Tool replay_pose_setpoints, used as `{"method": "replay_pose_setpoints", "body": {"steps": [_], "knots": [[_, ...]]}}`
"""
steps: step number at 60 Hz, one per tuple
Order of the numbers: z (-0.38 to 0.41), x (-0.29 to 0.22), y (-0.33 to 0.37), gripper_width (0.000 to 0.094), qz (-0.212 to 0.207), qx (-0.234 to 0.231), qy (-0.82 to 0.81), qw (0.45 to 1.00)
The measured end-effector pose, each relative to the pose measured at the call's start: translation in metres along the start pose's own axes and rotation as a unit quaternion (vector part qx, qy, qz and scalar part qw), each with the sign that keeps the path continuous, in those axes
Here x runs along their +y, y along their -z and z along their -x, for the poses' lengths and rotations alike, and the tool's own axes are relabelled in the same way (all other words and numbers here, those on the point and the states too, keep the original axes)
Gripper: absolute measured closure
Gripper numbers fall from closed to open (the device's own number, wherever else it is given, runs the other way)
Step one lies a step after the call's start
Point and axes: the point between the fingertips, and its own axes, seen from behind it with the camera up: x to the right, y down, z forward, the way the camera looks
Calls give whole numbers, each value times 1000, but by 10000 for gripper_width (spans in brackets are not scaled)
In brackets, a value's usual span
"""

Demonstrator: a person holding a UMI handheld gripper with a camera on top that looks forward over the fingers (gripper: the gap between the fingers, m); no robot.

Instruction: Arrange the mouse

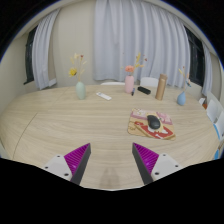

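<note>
Tongs [111, 158] hang wide open over the pale wooden table [60, 125], their purple pads [78, 157] holding nothing. Well beyond the fingers and to their right, a dark mouse [153, 122] lies on a patterned mat [151, 128], its long axis seeming to run away from the fingers; no writing can be read. Farther back stand a vase with flowers [80, 88], a small white object [104, 97], a brown bottle [160, 86] and a blue cup [182, 99], before white curtains [110, 40].

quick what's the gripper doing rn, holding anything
gripper: open, holding nothing; the mouse lies on its mat on the table, beyond the fingers.
</note>
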Motion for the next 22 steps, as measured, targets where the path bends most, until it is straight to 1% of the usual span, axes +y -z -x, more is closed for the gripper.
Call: {"method": "replay_pose_setpoints", "body": {"steps": [9, 14, 22], "knots": [[22, 13, 12, 78, 4, -4, 8, 1000], [23, 9, 16, 78, -2, 5, 12, 1000], [27, 4, 22, 77, -10, 4, 8, 1000]]}}
